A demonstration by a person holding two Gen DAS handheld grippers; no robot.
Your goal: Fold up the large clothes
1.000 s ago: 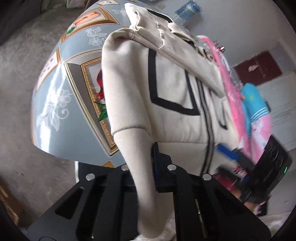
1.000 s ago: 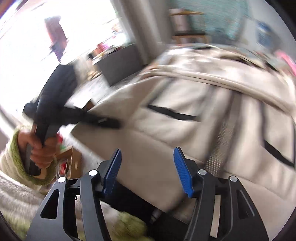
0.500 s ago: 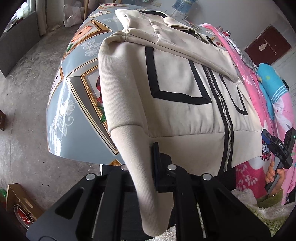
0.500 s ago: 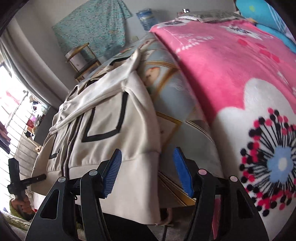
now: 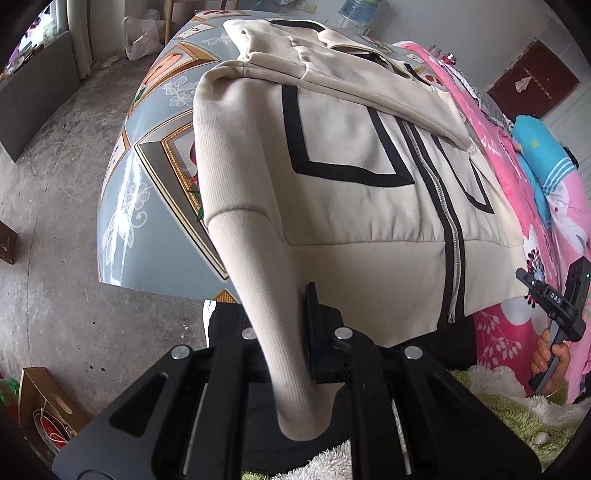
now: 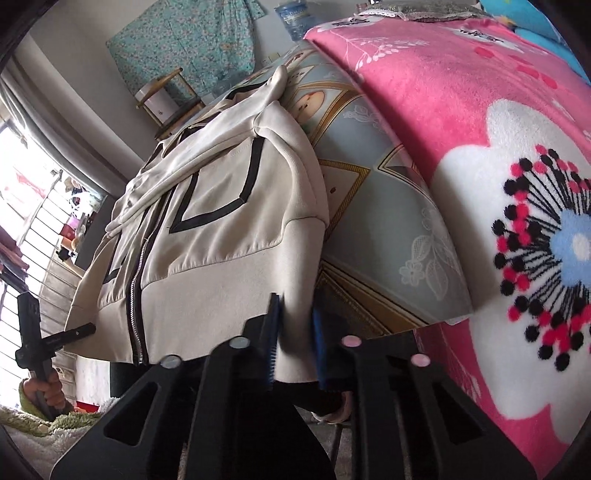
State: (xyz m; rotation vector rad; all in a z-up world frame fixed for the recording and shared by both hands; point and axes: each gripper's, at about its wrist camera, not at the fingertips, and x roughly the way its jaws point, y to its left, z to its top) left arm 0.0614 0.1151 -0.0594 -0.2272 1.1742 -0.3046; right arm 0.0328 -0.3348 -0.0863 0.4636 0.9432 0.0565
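A cream zip-up hooded jacket [image 5: 351, 155] with black trim lies front up on a patterned blue-grey table top [image 5: 147, 192], its hem hanging over the near edge. My left gripper [image 5: 291, 332] is shut on the ribbed cuff of the jacket's left sleeve [image 5: 266, 288], which hangs down over the edge. In the right wrist view my right gripper [image 6: 295, 339] is shut on the jacket's hem corner [image 6: 295, 314] at the right side of the jacket [image 6: 207, 221]. The right gripper also shows in the left wrist view [image 5: 546, 299], held in a hand.
A pink flowered blanket [image 6: 480, 129] covers the table's right part, with a blue cushion [image 5: 543, 158] on it. Concrete floor [image 5: 48, 240] lies to the left, with a cardboard box [image 5: 40, 406]. A wooden stool [image 6: 166, 96] and water jug [image 6: 291, 20] stand behind the table.
My right gripper swung from the jacket's middle to its right hem corner and closed on it. My left gripper kept its hold on the sleeve cuff and pulled back slightly.
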